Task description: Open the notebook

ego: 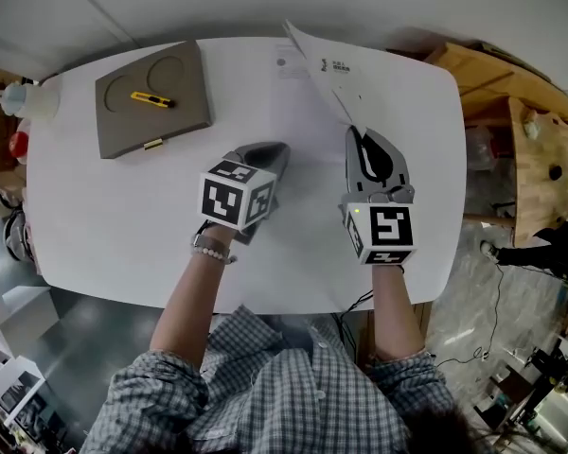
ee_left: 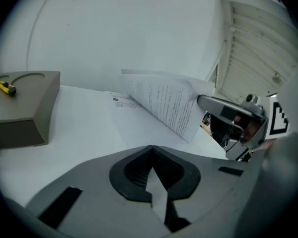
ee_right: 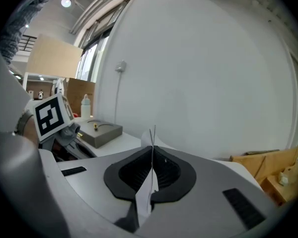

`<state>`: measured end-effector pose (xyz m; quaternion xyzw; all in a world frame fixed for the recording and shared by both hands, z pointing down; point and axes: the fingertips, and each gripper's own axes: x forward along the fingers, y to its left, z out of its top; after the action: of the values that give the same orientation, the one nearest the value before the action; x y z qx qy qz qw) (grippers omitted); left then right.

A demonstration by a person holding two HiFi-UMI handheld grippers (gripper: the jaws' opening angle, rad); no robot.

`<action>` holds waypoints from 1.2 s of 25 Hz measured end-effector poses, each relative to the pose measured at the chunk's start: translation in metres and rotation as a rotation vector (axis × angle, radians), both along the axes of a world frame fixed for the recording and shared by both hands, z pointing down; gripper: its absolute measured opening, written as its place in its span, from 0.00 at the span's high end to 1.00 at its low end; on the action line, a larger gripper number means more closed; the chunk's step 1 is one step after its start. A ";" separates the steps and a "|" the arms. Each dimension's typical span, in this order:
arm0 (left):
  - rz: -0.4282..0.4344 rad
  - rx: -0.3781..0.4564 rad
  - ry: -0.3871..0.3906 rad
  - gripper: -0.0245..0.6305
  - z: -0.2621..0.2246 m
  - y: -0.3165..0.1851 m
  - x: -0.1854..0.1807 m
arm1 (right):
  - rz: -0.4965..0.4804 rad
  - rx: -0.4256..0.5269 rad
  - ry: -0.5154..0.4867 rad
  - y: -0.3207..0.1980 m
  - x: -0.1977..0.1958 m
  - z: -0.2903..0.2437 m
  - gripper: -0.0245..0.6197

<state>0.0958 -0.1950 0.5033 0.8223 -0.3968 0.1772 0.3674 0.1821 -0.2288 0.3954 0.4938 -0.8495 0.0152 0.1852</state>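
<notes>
— Where is the notebook (ego: 298, 112) found?
— Spread on the surface (ego: 104, 216) just ahead of the left claw (ego: 273, 151) — closed on a leaf (ee_left: 158, 195). Its raised sheet (ego: 327, 69) is pinched in the right claw (ego: 358, 140).

The notebook (ego: 298, 102) is thin and white with fine dark print, and it lies partly open near the far edge of the white worktop (ego: 123, 216). Its lower part rests flat on the worktop. The top leaves (ego: 327, 74) stand lifted and tilted, with lines of text on their underside (ee_left: 164, 103), and their near edge is pinched in the right hand-held gripper (ego: 358, 135). The left hand-held gripper (ego: 275, 151) is closed on white paper at the flat part's near left.
</notes>
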 end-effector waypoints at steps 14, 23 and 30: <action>-0.017 -0.034 -0.021 0.95 0.005 -0.004 0.000 | 0.354 0.018 0.018 -0.015 0.114 -0.008 0.92; 0.002 -0.019 -0.045 0.95 0.005 -0.003 0.002 | 0.488 -0.047 0.113 -0.019 0.162 0.031 0.92; 0.000 -0.020 -0.046 0.95 0.006 -0.003 0.001 | 0.546 -0.134 0.188 -0.021 0.180 0.071 0.92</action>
<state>0.0966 -0.1979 0.5090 0.8144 -0.4033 0.2003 0.3661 0.3622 -0.2500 0.4666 0.6898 -0.6616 0.0747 0.2843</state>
